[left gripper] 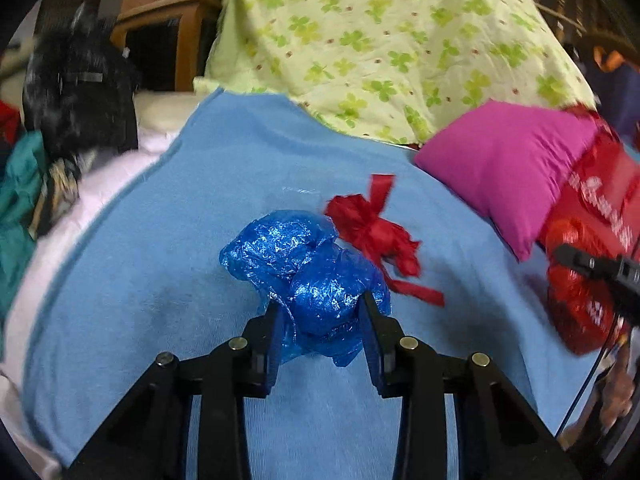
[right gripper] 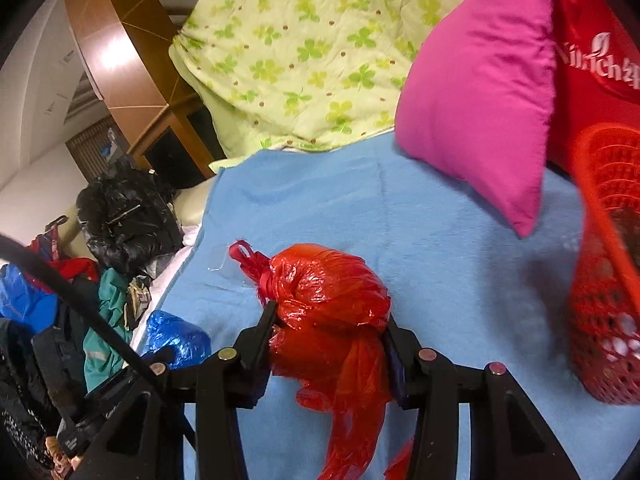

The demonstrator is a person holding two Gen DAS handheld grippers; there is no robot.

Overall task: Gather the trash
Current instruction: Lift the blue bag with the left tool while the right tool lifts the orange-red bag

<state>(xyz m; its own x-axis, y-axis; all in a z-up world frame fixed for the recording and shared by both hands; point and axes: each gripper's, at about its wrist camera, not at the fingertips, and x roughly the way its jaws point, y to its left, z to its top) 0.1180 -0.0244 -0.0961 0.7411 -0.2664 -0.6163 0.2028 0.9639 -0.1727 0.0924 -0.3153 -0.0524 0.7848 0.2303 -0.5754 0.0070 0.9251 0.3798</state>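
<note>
A crumpled blue plastic bag sits between the fingers of my left gripper, which is shut on it just above the light blue blanket. A knotted red plastic bag is pinched in my right gripper, its tail hanging down. In the left wrist view the right gripper and its red bag show at the right edge. The blue bag appears low on the left in the right wrist view. A torn red plastic scrap lies on the blanket behind the blue bag.
A red mesh basket stands on the blanket at the right. A pink pillow and a red printed bag lie behind it. A green clover quilt covers the back. A black jacket and piled clothes crowd the left.
</note>
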